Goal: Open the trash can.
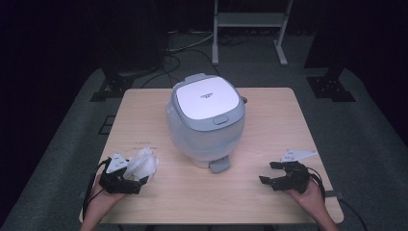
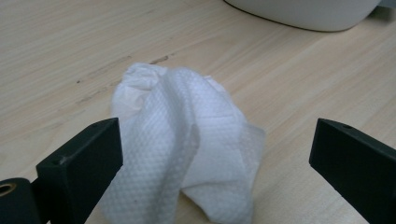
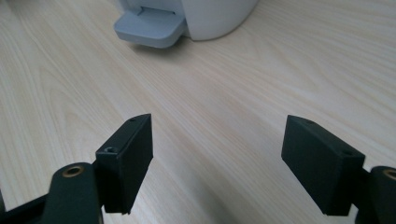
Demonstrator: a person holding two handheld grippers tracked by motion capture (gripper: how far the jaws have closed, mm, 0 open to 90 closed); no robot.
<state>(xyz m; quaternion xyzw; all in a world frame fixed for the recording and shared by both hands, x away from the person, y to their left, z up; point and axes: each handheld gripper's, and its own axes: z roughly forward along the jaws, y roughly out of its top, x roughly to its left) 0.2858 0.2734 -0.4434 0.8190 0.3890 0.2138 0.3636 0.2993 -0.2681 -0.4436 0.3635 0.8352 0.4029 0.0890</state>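
Observation:
A white and grey rice cooker stands with its lid down in the middle of the wooden table. A crumpled white paper towel lies near the front left corner. My left gripper is open around it. In the left gripper view the towel sits between the wide-apart jaws of that gripper, against the left one and clear of the right one. My right gripper rests open at the front right. Bare wood lies between its jaws, which point at the cooker's grey foot tab.
The grey tab juts from the cooker's base toward the front edge. Behind the table are a metal stand and loose cables on the grey floor. Dark stand feet flank the far corners.

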